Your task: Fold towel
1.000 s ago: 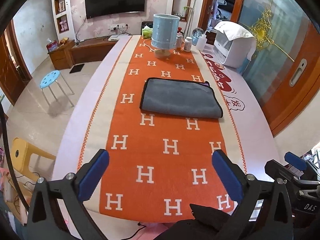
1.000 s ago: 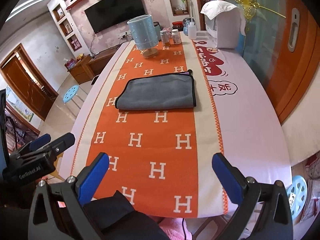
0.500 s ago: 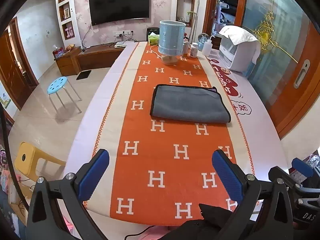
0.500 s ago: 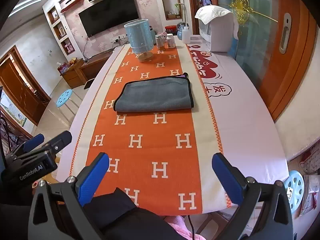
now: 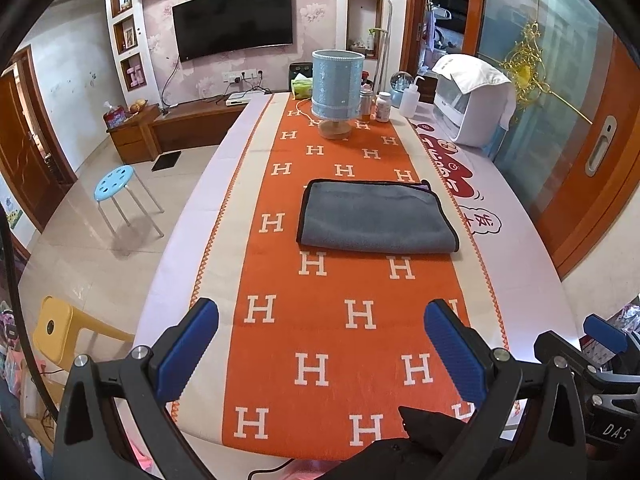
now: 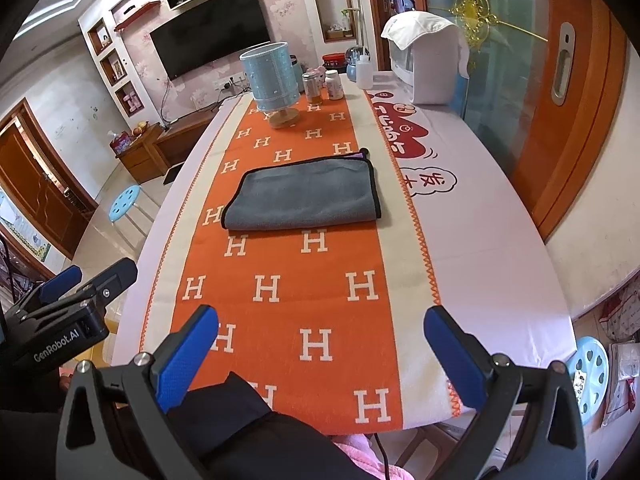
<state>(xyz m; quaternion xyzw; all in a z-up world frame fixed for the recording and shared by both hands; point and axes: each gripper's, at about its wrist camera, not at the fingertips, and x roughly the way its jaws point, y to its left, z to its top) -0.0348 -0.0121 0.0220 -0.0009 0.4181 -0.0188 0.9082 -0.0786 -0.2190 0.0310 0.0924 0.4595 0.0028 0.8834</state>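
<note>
- The grey microfibre towel with black edging lies flat on the orange H-patterned runner that covers the middle of the long counter, roughly halfway along it and well apart from both tools.
- It looks already doubled over: the near edge is a rounded fold and a purple corner peeks out at its far right.
- The left gripper hangs over the near end of the counter with its blue-padded fingers spread wide, holding nothing.
- The right gripper sits likewise at the near end, fingers wide apart and empty; the left tool's black body shows at its lower left.
- Beyond the towel stand a pale blue cylindrical lamp on a wooden base, small bottles and a white appliance, all clear of the work.
- My reading: the step in hand is either the pause before another fold or the finish, since neither tool touches the cloth.
- If a further fold is wanted, both grippers would need to reach forward, pinch the two corners of one short side, and carry that side across to the opposite edge, keeping the layers aligned.
</note>
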